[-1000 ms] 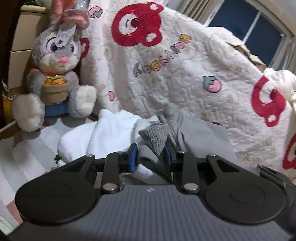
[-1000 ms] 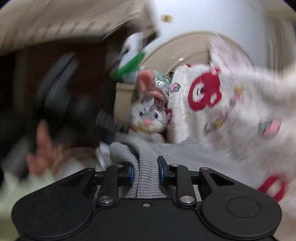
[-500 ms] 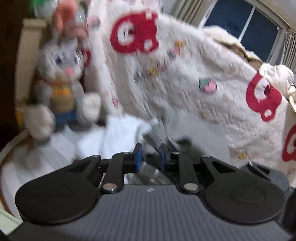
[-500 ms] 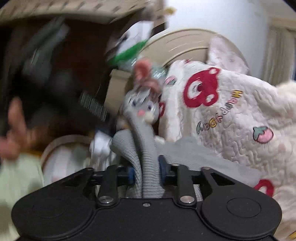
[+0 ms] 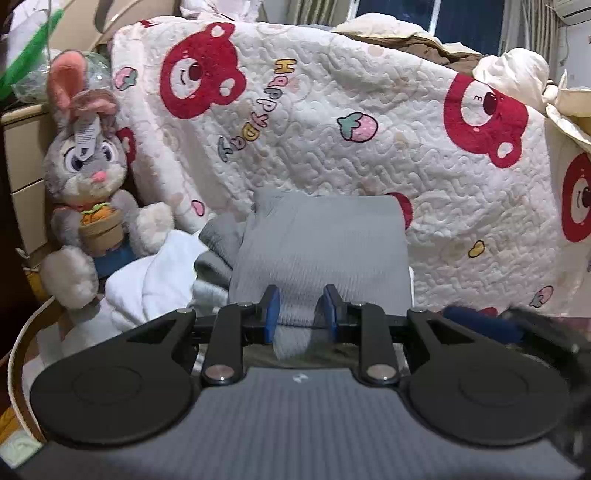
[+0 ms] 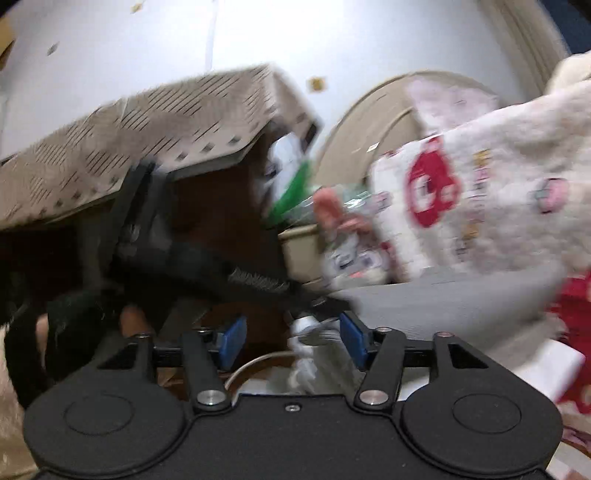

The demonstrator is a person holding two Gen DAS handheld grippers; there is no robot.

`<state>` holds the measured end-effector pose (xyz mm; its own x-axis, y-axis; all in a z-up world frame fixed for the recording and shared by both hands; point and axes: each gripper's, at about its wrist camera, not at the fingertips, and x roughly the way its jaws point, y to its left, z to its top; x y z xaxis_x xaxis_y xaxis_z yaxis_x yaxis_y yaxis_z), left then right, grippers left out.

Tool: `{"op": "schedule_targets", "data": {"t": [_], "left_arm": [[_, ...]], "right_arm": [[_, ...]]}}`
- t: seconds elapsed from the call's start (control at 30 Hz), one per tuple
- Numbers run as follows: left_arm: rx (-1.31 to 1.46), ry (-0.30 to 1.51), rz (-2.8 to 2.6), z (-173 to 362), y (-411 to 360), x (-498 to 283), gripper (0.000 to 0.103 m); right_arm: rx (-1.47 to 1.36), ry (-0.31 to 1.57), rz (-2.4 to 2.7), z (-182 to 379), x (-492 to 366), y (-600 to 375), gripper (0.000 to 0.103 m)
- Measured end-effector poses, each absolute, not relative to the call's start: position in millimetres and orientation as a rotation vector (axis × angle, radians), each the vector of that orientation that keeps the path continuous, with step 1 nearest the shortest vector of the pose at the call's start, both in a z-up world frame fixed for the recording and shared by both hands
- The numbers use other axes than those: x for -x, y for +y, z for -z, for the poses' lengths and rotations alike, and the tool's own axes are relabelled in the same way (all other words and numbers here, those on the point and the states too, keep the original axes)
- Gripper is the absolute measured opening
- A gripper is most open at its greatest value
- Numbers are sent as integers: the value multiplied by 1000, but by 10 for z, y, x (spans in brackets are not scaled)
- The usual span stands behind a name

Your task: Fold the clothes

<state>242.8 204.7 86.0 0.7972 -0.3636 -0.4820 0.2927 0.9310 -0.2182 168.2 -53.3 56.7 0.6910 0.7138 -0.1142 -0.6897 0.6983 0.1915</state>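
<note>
Now my right gripper (image 6: 291,341) released, off the grey ribbed knit garment (image 5: 321,247); my left gripper (image 5: 300,314) wider, cloth loosely between.

A plush rabbit (image 5: 88,177) sat propped against a drawer unit (image 5: 26,166), just beside a white quilt (image 5: 332,147) printed with red bears; dark windows (image 5: 436,14) showed behind

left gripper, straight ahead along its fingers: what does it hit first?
The folded grey garment. The left gripper stands open with the cloth's near edge lying between its fingers. Behind that is the bear-print quilt, though depth is hard to judge.
</note>
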Motion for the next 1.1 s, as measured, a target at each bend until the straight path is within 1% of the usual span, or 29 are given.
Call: {"op": "schedule_targets", "data": {"t": [0.07,0.13,0.3,0.33,0.4,0.43,0.47,0.53,0.57,0.6,0.67,0.73,0.83,0.93,1.03,1.1], "left_arm": [[141,548,358,-829,1985,-2311,36],[148,553,365,-796,1915,-2191,43],[137,616,362,-608,1605,-1900,53],[138,621,363,-577,1536,-1853,57],[204,573,401,-534,1462,-1728,69],[231,560,409,-516,1423,-1674,81],[253,554,411,-498,1379,-1625,85],[261,563,405,-449,1274,-1528,86],[257,569,397,-420,1216,-1471,89],[241,583,386,-387,1146,-1414,91],[195,617,362,-317,994,-1302,93],[126,661,318,-249,814,-1181,93],[94,700,265,-196,635,-996,95],[82,666,224,-212,562,-789,95],[93,639,181,-223,531,-594,95],[91,653,174,-190,487,-495,95]], "right_arm": [[-152,213,-722,-508,-1652,-688,64],[-166,241,-657,-448,-1621,-843,64],[-172,312,-517,-286,-1512,-1138,64],[-168,321,-507,-265,-1468,-1168,64],[-157,333,-494,-236,-1365,-1220,66],[-152,338,-488,-222,-1313,-1246,68],[-147,344,-482,-207,-1262,-1273,70],[-136,355,-470,-178,-1159,-1325,74],[-131,360,-464,-164,-1107,-1351,78],[-125,366,-457,-149,-1055,-1378,84],[-115,377,-445,-121,-952,-1430,88],[-104,388,-433,-92,-849,-1483,88],[-84,409,-399,-71,-659,-1545,90],[-76,417,-362,-45,-467,-1609,91],[-156,435,-347,-27,-315,-1764,91],[-209,448,-349,-8,-242,-1865,92]]}}
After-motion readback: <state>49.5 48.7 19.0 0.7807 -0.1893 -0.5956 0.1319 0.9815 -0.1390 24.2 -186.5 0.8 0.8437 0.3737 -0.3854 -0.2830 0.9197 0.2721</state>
